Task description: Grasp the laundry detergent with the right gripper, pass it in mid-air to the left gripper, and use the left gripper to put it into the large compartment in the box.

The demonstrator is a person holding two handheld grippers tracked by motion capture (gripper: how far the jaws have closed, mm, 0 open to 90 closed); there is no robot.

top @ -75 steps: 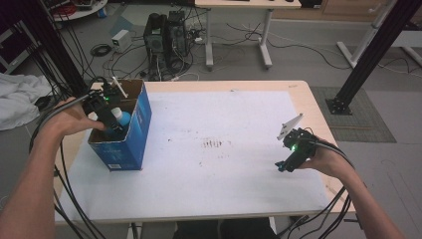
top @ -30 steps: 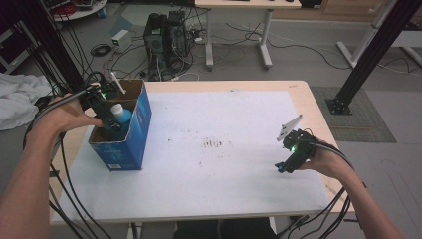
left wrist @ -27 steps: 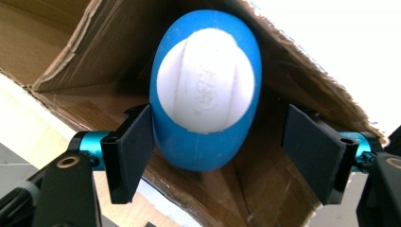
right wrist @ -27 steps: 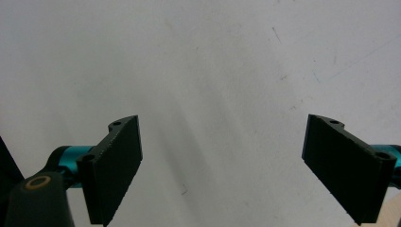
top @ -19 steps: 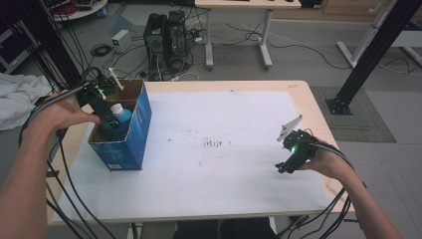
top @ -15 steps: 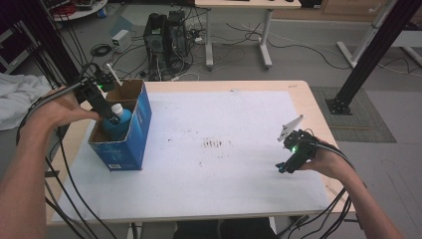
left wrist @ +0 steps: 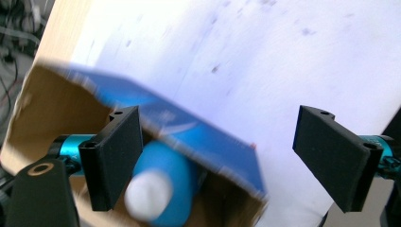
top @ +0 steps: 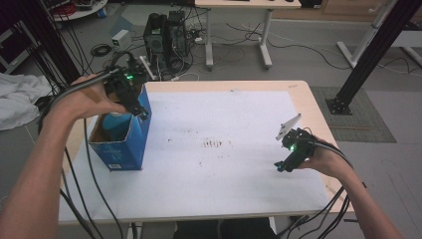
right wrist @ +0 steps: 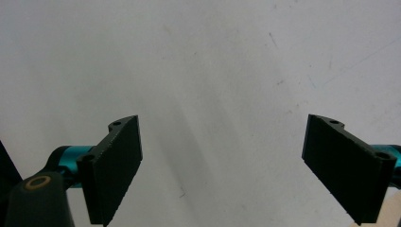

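The left gripper [top: 137,107], jaws just opened wide and empty, hangs above the blue bottle [left wrist: 163,182] dropped in the box [top: 122,144]; withdrawal seems next.

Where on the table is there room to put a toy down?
The white sheet lies bare between the blue box and the right gripper, apart from small marks mid-table. It is crowded at the box, where the left gripper hangs above the blue bottle.
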